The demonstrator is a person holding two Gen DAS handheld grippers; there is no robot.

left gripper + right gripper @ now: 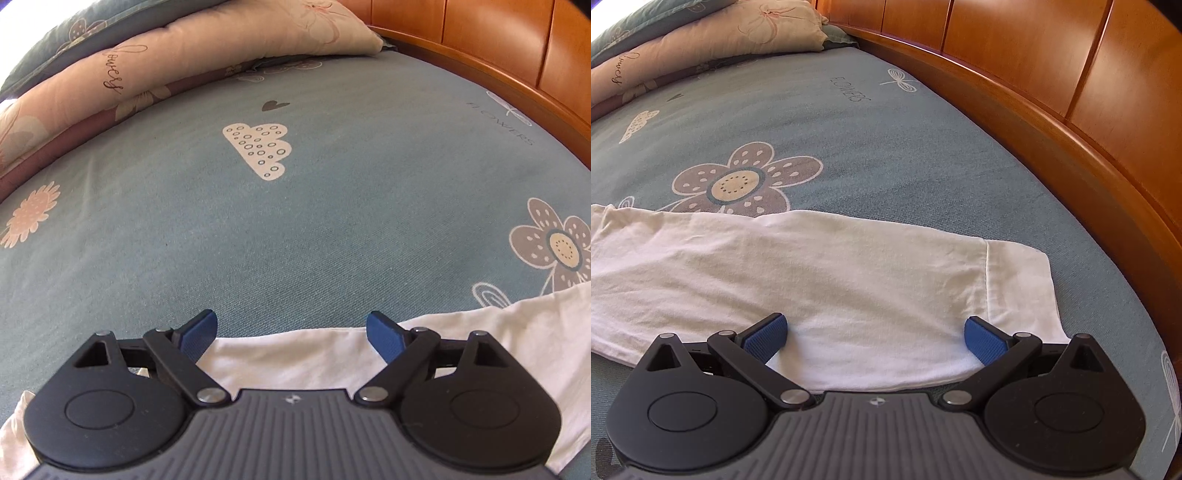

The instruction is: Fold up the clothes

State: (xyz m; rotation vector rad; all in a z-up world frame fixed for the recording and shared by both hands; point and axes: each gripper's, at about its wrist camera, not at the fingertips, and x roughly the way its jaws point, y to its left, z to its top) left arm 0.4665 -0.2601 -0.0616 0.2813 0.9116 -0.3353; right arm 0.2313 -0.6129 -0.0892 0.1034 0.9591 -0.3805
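Note:
A white garment (820, 269) lies flat on the blue-green bedsheet (871, 147), folded into a long strip with a sleeve end (1019, 288) at the right. My right gripper (875, 336) hovers over its near edge, blue pads wide apart, nothing pinched. In the left wrist view the same white garment (303, 362) shows only as a band along the bottom. My left gripper (291, 332) stands open above the garment's far edge, with cloth under it but none between the pads.
A folded quilt and pillow (155, 66) lie along the far left of the bed. A wooden headboard (1071, 96) curves along the right side. The bedsheet (295, 221) carries flower and cloud prints.

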